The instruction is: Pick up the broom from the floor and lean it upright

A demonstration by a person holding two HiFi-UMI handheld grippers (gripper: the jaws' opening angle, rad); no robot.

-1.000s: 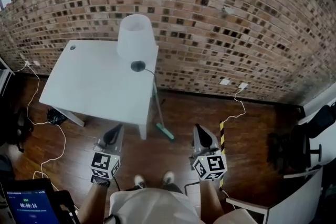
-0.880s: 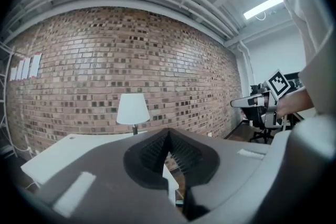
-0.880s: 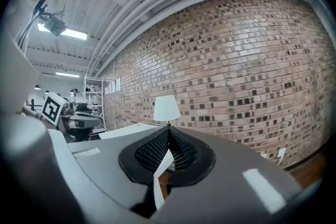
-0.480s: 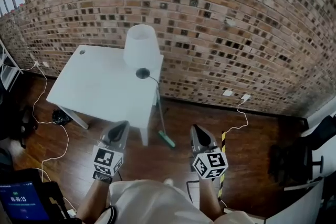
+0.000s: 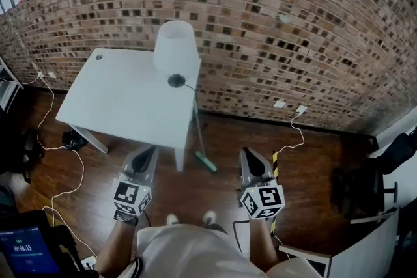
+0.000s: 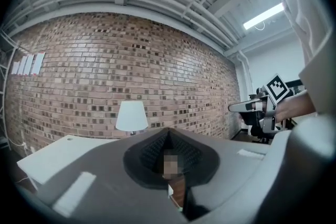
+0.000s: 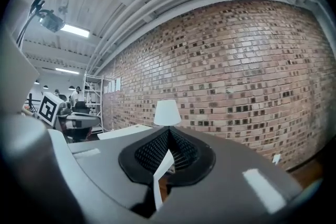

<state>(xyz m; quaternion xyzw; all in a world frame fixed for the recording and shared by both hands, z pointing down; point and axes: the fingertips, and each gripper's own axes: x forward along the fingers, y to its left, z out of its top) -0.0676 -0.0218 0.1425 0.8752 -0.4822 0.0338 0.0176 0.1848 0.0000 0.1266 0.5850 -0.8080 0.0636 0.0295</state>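
Teal-headed broom [image 5: 206, 163] stands nearly upright, head on the wooden floor [image 5: 306, 166], handle against the corner of the white bench [image 5: 124, 101]. The left gripper [image 5: 152, 149] and right gripper [image 5: 246, 152] hang well apart from it, each pressed together and empty. The leaning step looks done; the next move is probably only to check that the broom will not slide.

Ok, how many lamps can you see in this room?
1. The white-shaded lamp stands on the white table, at its far corner by the brick wall. Others may be outside the views.
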